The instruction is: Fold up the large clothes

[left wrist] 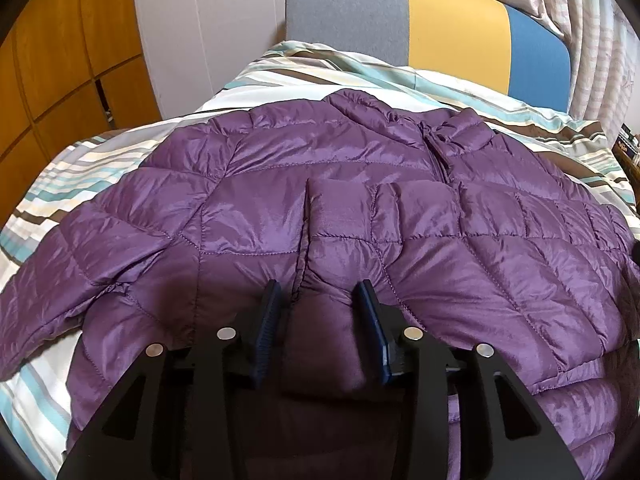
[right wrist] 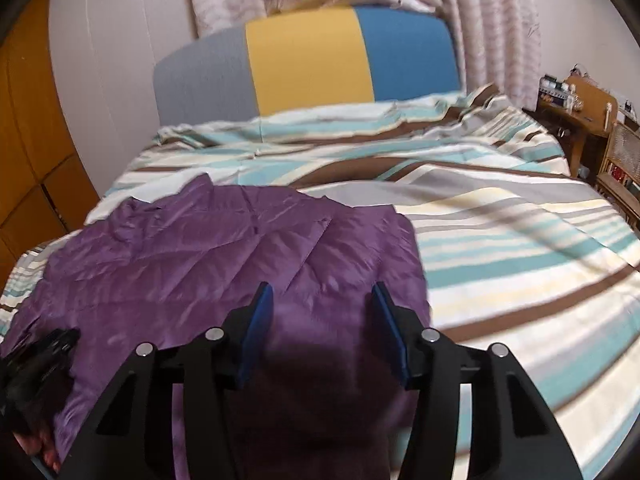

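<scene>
A purple quilted puffer jacket (left wrist: pixel 320 200) lies spread on the striped bed, collar toward the headboard, a sleeve folded over its front. My left gripper (left wrist: pixel 320 292) is open just above the jacket's lower middle, its blue pads (left wrist: pixel 268 320) either side of a fabric ridge. In the right wrist view the jacket (right wrist: pixel 200 260) lies at lower left. My right gripper (right wrist: pixel 322 294) is open over the jacket's right part, nothing between its pads. The left gripper's dark body (right wrist: pixel 36 360) shows at that view's left edge.
The striped bedspread (right wrist: pixel 500 260) extends to the right of the jacket. A grey, yellow and blue headboard (right wrist: pixel 312 60) stands at the far end, with curtains (right wrist: pixel 500 20) behind. A wooden wardrobe (left wrist: pixel 60 60) stands left. A wooden desk and chair (right wrist: pixel 600 128) stand right.
</scene>
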Motion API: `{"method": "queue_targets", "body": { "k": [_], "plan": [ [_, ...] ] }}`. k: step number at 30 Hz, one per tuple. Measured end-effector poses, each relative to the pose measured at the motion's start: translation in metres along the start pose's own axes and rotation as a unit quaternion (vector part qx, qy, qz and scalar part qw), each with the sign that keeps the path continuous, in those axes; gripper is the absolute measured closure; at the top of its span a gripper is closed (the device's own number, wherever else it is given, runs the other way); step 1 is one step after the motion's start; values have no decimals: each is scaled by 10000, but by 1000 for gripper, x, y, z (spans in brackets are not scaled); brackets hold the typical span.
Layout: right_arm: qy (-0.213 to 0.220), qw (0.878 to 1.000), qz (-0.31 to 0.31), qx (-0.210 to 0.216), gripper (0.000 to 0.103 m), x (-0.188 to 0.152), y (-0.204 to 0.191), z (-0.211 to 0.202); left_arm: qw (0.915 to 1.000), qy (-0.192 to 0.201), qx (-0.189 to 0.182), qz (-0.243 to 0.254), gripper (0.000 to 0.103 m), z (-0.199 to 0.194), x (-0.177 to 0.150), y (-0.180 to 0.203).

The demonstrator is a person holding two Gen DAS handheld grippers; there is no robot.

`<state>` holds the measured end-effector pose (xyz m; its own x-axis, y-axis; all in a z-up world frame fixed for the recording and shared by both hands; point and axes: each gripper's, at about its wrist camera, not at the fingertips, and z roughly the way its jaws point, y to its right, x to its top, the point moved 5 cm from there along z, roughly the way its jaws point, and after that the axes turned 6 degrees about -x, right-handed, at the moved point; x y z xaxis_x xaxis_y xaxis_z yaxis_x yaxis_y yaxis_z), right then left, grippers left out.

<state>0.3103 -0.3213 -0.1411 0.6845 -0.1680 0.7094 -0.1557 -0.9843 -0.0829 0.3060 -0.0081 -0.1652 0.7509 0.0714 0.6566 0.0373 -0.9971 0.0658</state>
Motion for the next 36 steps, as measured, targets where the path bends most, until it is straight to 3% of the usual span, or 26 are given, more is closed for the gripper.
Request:
{"method": "queue_targets", "body": {
  "k": [4,9,15,17,21,27,36],
  "plan": [
    [-573,9977,318,-177,65,1,16,48,10000,-16,-38,39,57,5,2,2],
    [-577,9976,236,-315,65,-6,19,62,9998,-21,53,183,54,8,1,6],
    [-469,9982,226,-300,61,-3,21,50,9998,-25,121,179,48,9,1,6],
    [-247,9991,212,-289,51,-2,20,28,9998,-32,134,156,46,9,1,5],
    [-115,9994,-10,-336,50,-16,12,-8,9996,-37,230,150,41,9,2,4],
    [-496,9970,-52,-586,50,-42,14,8,9996,-45,281,41,27,8,0,-2],
    [-452,9940,-396,-918,48,-47,3,13,9997,-60,246,-15,22,8,0,-5]
  ]
}}
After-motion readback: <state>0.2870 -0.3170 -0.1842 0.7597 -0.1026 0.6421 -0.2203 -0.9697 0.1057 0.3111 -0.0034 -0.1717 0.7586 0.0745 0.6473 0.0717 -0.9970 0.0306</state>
